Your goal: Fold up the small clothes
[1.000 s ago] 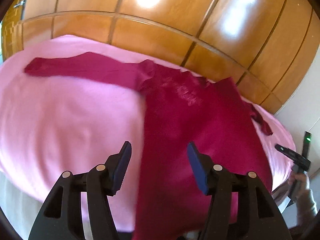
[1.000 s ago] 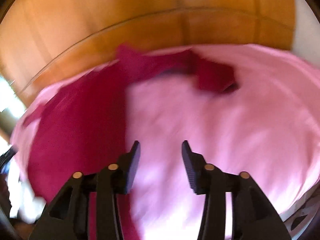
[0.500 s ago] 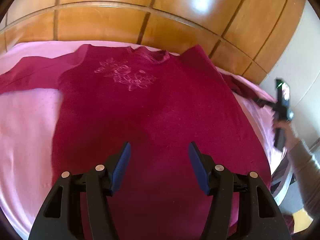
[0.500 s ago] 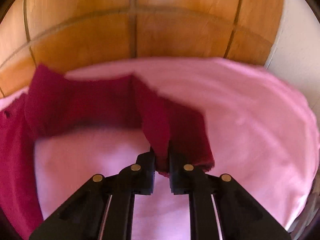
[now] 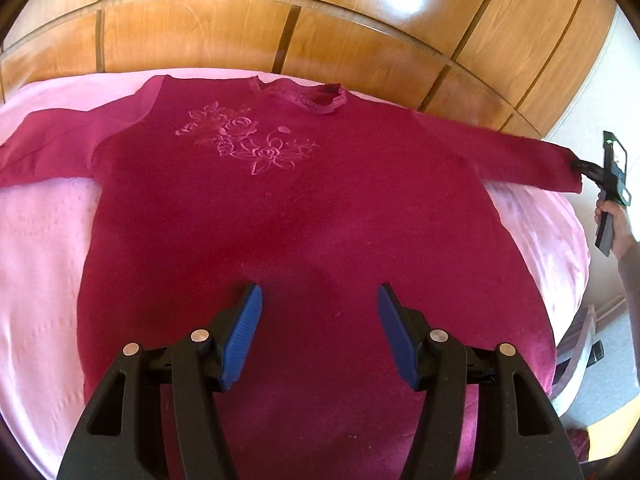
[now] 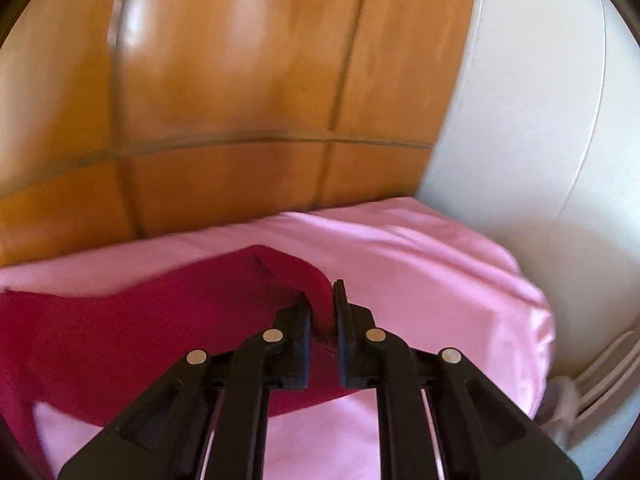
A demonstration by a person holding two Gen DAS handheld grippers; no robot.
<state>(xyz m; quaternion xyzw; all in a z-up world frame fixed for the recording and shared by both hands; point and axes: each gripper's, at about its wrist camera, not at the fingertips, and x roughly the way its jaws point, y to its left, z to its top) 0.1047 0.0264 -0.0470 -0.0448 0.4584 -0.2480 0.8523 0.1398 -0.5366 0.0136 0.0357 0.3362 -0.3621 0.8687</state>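
Note:
A dark red sweater (image 5: 288,208) with an embossed flower motif lies face up on a pink bedcover (image 5: 36,240), collar toward the wooden wall. My left gripper (image 5: 318,312) hangs open over the sweater's lower middle, nothing between its blue pads. In the left wrist view the right gripper (image 5: 580,166) pinches the cuff of the sweater's right sleeve (image 5: 520,156) and holds it stretched out past the bed's edge. In the right wrist view my right gripper (image 6: 322,312) is shut on that sleeve (image 6: 160,320), the red cloth bunched between the jaws.
A glossy wooden panelled wall (image 5: 320,32) runs behind the bed. A white wall (image 6: 540,120) stands at the right. The bed's right edge (image 6: 532,320) drops off close to the held cuff. A person's hand (image 5: 616,224) grips the right tool.
The right gripper closed on the folded-over sleeve and pulled it out straight to the right. The left gripper swung from the sweater's left edge to over its middle, staying open.

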